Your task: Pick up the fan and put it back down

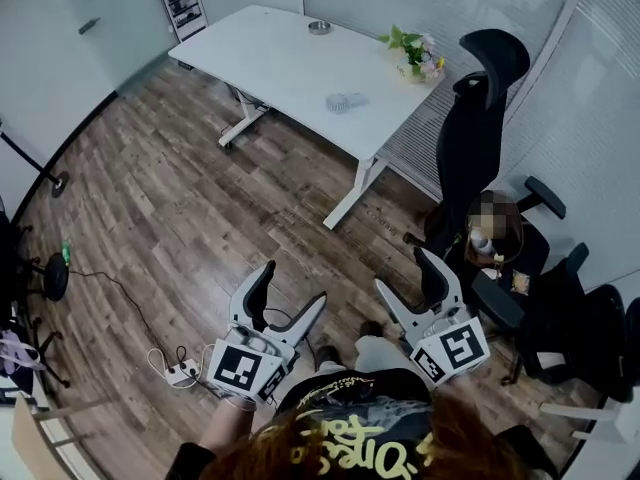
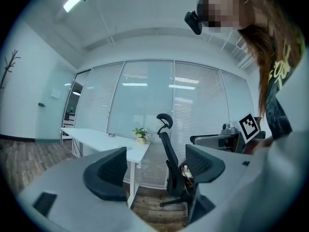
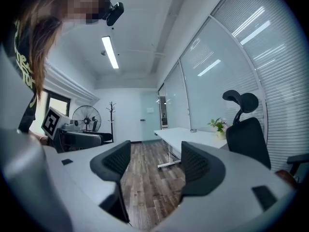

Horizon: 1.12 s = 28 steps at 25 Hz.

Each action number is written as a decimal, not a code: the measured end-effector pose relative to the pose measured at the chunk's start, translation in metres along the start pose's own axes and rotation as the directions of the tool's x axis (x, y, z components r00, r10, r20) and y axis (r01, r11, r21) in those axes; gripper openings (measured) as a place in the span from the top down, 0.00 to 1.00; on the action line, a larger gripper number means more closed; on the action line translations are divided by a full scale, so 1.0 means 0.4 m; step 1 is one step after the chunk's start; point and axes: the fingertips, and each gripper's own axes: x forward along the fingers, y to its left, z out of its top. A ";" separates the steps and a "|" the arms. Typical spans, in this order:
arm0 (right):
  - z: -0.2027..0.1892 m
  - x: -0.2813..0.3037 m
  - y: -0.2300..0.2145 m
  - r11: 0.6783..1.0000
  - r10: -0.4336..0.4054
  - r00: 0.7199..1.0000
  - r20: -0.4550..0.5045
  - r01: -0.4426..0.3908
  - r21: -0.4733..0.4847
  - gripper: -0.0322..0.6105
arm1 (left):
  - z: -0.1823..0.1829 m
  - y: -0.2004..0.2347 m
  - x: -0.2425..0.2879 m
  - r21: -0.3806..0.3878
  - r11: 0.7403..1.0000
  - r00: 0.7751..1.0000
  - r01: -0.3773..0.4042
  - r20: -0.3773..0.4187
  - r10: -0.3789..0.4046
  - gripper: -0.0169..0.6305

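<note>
Looking down in the head view, both grippers hang low over the wood floor [image 1: 160, 198], close to the person's body. The left gripper [image 1: 295, 286] and the right gripper [image 1: 402, 273] each show spread fingers with nothing in them. The fan [image 1: 346, 101], small and white, lies on the white tabletop [image 1: 270, 58] well away from both. A plant [image 1: 415, 53] stands at the tabletop's far corner and a small bowl [image 1: 319, 27] at its far edge. A black chair [image 1: 480, 138] stands just beside the tabletop. A power strip [image 1: 180, 373] lies on the floor near the left gripper.

In the left gripper view, the fingers [image 2: 108, 175] stand apart, empty, framing the chair [image 2: 169, 153]. The tabletop [image 2: 96, 139] and plant [image 2: 140, 135] sit behind the left one. The fan is too small to make out.

In the right gripper view, the fingers [image 3: 113, 161] are also apart with only floor [image 3: 145, 178] between them. The tabletop [image 3: 188, 134], plant [image 3: 219, 125] and chair [image 3: 246, 129] lie to the right.
</note>
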 end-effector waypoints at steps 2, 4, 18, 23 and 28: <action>-0.010 -0.005 0.005 1.000 0.003 1.000 -0.020 -0.003 -0.008 0.47 | -0.004 0.002 0.006 -0.011 1.000 1.000 0.015 0.006 -0.015 0.40; -0.020 -0.002 0.005 1.000 0.010 0.999 -0.035 -0.011 -0.017 0.47 | -0.008 -0.003 0.019 -0.009 0.999 0.999 0.037 0.000 -0.037 0.44; 0.015 0.189 -0.101 0.994 0.105 0.994 0.030 -0.106 0.001 0.47 | 0.013 0.098 0.154 0.039 0.999 0.999 -0.022 -0.032 0.024 0.45; 0.035 0.300 -0.185 0.990 0.138 0.990 0.027 -0.138 -0.008 0.47 | 0.078 0.152 0.279 0.046 0.998 0.999 -0.040 0.020 0.039 0.46; 0.079 0.379 -0.278 0.989 0.150 0.987 0.058 -0.149 -0.016 0.47 | 0.124 0.191 0.395 0.063 0.997 0.997 -0.051 0.052 0.048 0.46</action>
